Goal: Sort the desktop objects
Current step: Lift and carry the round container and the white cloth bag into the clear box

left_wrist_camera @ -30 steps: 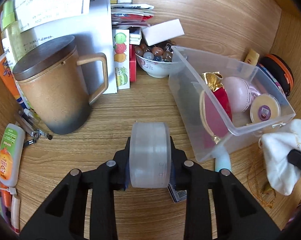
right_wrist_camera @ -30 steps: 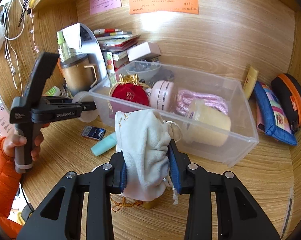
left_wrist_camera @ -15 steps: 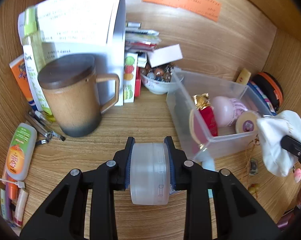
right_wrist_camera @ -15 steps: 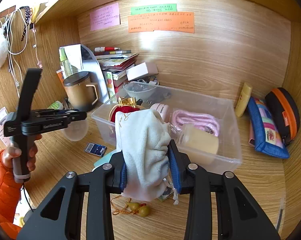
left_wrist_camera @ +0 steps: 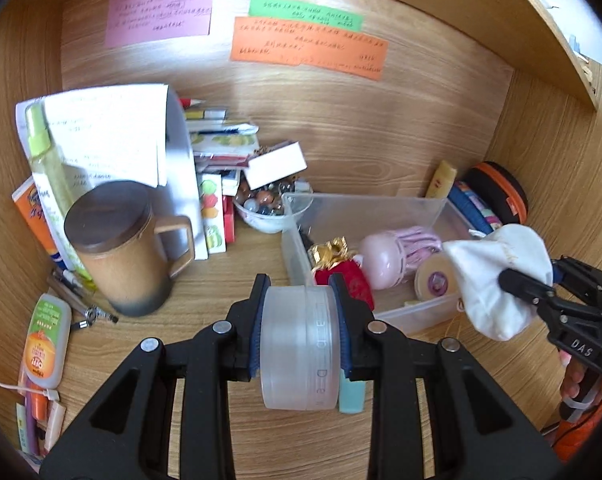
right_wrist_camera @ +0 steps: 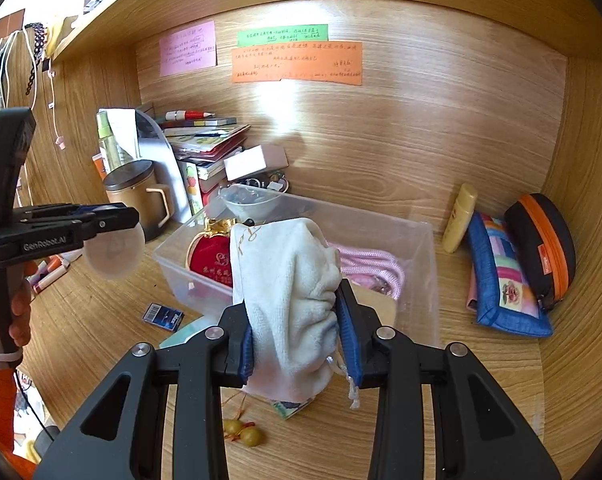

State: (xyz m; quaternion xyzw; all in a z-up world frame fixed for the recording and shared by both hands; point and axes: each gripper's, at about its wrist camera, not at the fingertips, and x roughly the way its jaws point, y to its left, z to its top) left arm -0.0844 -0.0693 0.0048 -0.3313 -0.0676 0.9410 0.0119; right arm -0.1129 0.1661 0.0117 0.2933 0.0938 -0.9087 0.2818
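Note:
My left gripper is shut on a frosted round plastic case, held on edge in the air left of the clear plastic bin. In the right wrist view the same case hangs at the tip of that gripper. My right gripper is shut on a white cloth pouch, raised in front of the bin. The pouch shows at the right of the left wrist view. Inside the bin lie a red pouch, a pink cord and a pink round item.
A lidded brown mug, stacked books and a bowl of beads stand at the back left. A blue patchwork pouch, an orange-zip case and a yellow tube are at the right. A small blue card and yellow beads lie on the desk.
Both grippers rose with their loads, so the bin and desk look smaller and farther below. The left one climbed more, and the wall notes came into its view.

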